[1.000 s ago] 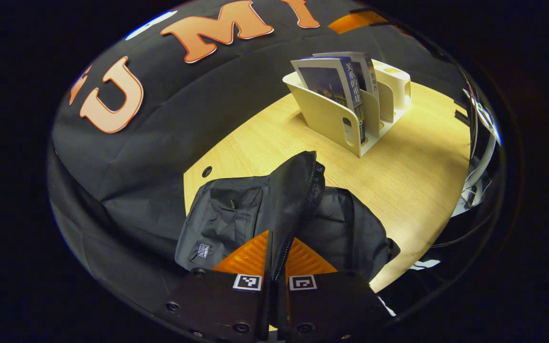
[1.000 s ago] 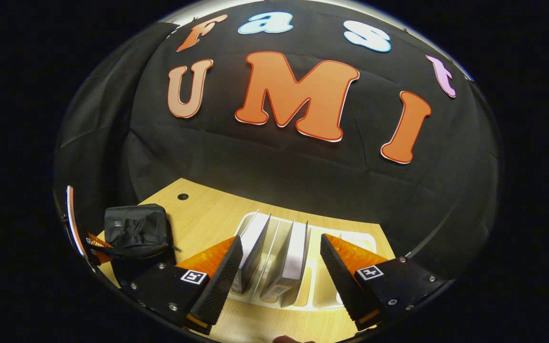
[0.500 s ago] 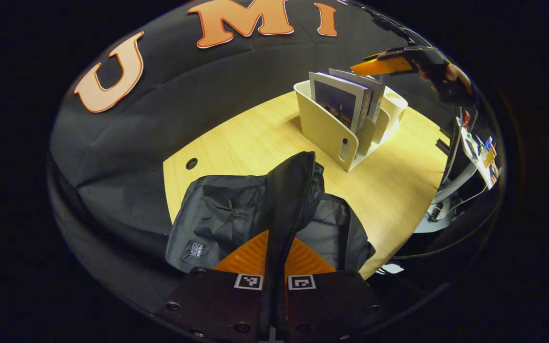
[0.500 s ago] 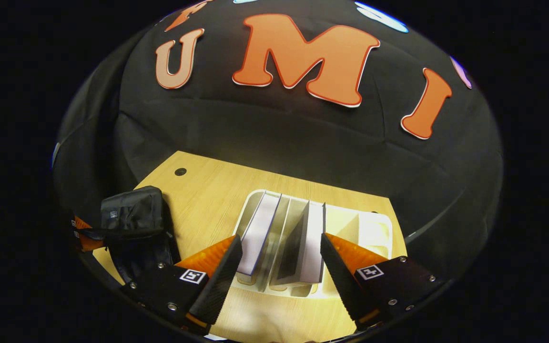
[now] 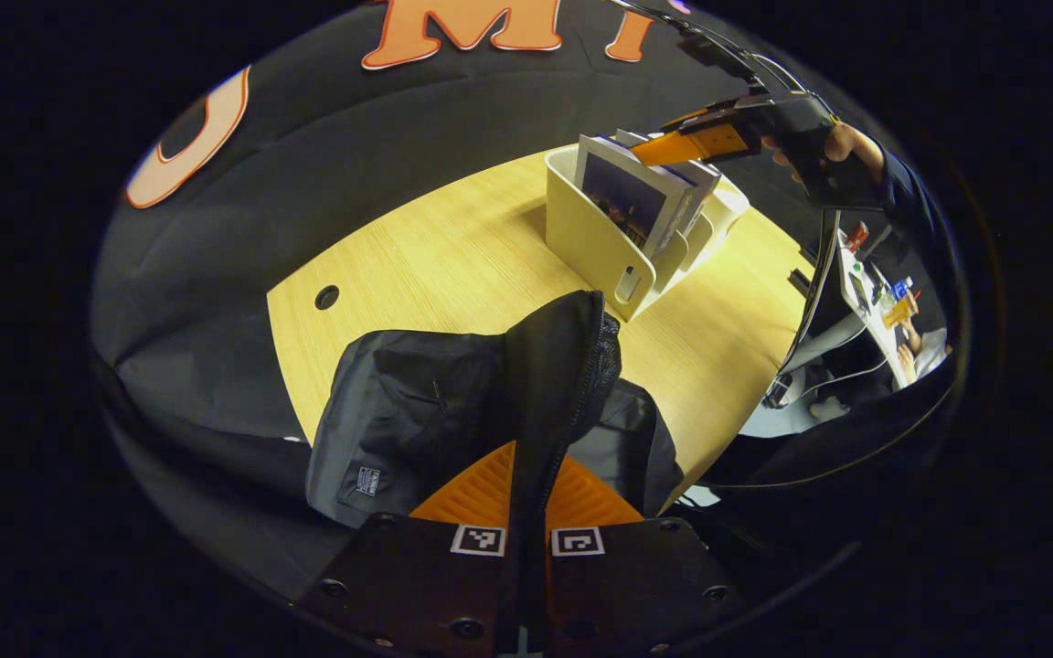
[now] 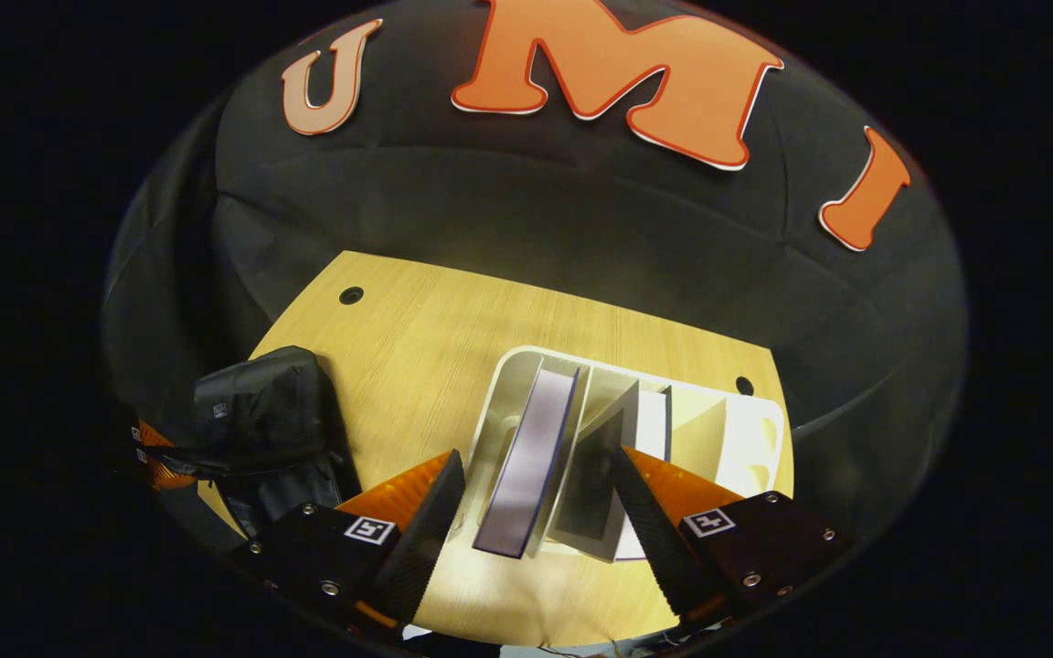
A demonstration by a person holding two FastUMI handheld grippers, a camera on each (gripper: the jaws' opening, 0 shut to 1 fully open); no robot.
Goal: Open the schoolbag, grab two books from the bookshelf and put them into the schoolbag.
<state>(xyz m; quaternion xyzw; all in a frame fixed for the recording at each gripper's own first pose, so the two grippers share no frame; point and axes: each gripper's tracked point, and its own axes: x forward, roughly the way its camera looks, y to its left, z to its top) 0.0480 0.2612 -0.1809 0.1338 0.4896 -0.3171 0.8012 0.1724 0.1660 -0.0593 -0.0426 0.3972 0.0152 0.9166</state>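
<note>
While my left hand-held gripper (image 5: 526, 493) pinches the schoolbag (image 5: 417, 420) flap, my right hand-held gripper (image 6: 536, 512) gapes, straddling two books (image 6: 531, 452) below it.

1 schoolbag (image 5: 417, 411), 2 books (image 6: 526, 457) (image 6: 595, 475), 1 bookshelf (image 5: 586, 242), 1 table (image 6: 435, 338), 2 hand-held grippers (image 5: 526, 498) (image 6: 531, 512)

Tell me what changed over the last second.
The right gripper came down over the bookshelf, open, its fingers now straddling both books. The left gripper stayed shut on the schoolbag flap, holding it up. Nothing was grasped or released.
</note>
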